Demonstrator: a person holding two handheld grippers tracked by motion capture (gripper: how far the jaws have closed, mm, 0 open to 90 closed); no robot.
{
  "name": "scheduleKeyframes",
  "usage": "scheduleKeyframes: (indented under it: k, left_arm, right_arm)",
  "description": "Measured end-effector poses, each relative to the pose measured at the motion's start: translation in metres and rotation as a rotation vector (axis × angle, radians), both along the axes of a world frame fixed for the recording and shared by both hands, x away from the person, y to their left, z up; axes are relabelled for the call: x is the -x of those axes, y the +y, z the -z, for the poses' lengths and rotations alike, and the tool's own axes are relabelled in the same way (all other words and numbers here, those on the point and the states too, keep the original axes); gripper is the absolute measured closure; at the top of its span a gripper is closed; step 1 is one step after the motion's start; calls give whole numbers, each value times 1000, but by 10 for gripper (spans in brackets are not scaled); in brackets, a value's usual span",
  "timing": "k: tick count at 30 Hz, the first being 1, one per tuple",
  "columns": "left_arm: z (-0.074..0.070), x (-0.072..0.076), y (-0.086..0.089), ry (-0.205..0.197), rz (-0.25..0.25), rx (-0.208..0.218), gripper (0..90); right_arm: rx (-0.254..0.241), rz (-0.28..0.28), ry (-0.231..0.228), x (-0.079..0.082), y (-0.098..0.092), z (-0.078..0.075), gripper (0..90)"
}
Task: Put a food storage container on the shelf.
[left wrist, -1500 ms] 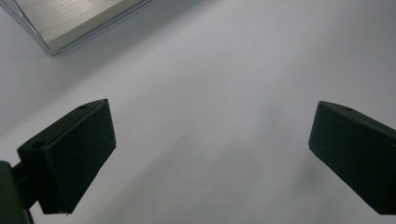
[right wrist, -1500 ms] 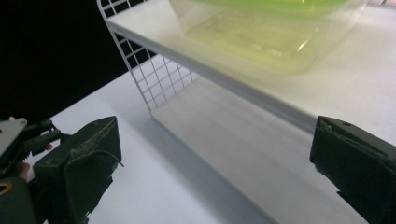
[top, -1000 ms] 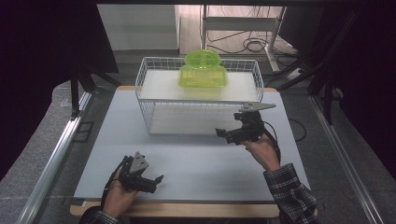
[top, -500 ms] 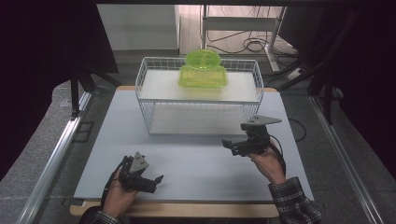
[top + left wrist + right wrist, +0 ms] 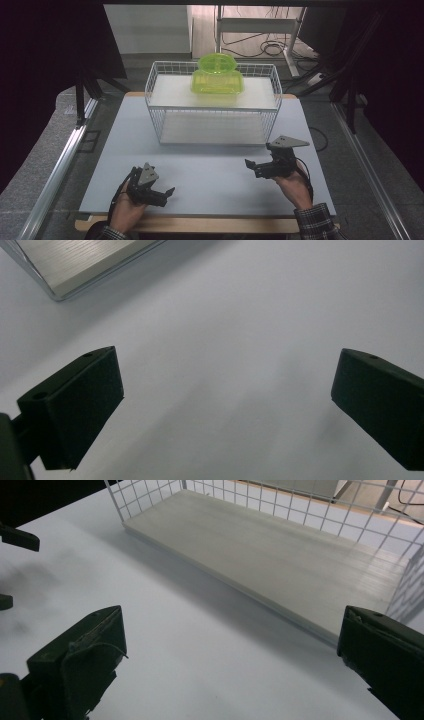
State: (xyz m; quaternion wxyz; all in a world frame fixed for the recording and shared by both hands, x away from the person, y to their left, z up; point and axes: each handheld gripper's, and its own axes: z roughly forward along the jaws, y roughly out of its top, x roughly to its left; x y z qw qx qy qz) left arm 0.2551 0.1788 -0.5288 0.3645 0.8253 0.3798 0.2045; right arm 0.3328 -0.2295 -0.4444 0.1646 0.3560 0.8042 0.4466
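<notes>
Both grippers, left gripper and right gripper, gape wide, gripping nothing

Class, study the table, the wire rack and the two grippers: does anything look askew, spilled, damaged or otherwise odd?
Nothing stands out. The translucent lime-green plastic container sits upright on the top shelf of the white wire rack, squarely placed. The left gripper and right gripper are both open above the pale grey table. Nothing looks spilled or damaged.
</notes>
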Motion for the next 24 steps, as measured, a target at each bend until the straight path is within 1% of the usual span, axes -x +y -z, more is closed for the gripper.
scheduleKeyframes:
  k: [4, 14, 20, 23, 24]
  left_arm:
    - [0, 0, 1, -4, 1, 1, 3]
    - [0, 0, 1, -8, 6, 1, 3]
    - [0, 0, 1, -11, 9, 0, 2]
    - [1, 0, 1, -12, 11, -2, 1]
    - [1, 0, 0, -13, 12, -4, 1]
  right_arm:
    - [-1, 11, -4, 4, -5, 5, 0]
    - [5, 31, 7, 16, -17, 23, 0]
    - [18, 39, 18, 23, -23, 35, 0]
    - [39, 43, 24, 27, -25, 43, 0]
    - [39, 43, 24, 27, -25, 43, 0]
